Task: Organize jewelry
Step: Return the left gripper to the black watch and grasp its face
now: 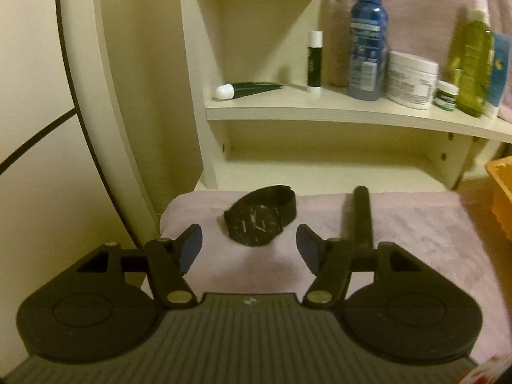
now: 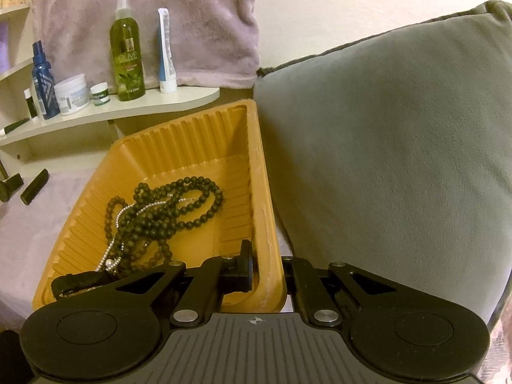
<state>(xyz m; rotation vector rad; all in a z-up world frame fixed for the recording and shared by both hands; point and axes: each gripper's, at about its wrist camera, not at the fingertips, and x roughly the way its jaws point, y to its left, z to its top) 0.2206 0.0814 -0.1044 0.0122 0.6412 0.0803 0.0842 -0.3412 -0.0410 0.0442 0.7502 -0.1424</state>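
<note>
Right claw (image 2: 267, 272) clamped on orange tray (image 2: 192, 140) wall; black bead necklaces (image 2: 166, 211) piled inside; grey cushion (image 2: 384, 144) alongside.

Def a home, prob bedroom/vanity corner; cream shelf (image 1: 320, 108) w/ toiletry bottles (image 2: 127, 51) n cream jars (image 1: 412, 80); grey cushion (image 2: 384, 144); fuzzy pink blanket (image 1: 400, 233).

Black stick (image 1: 360, 216) crowds the watch (image 1: 260, 216); left stays open.

both wrist views close, sharing shelf (image 1: 320, 108)
</note>
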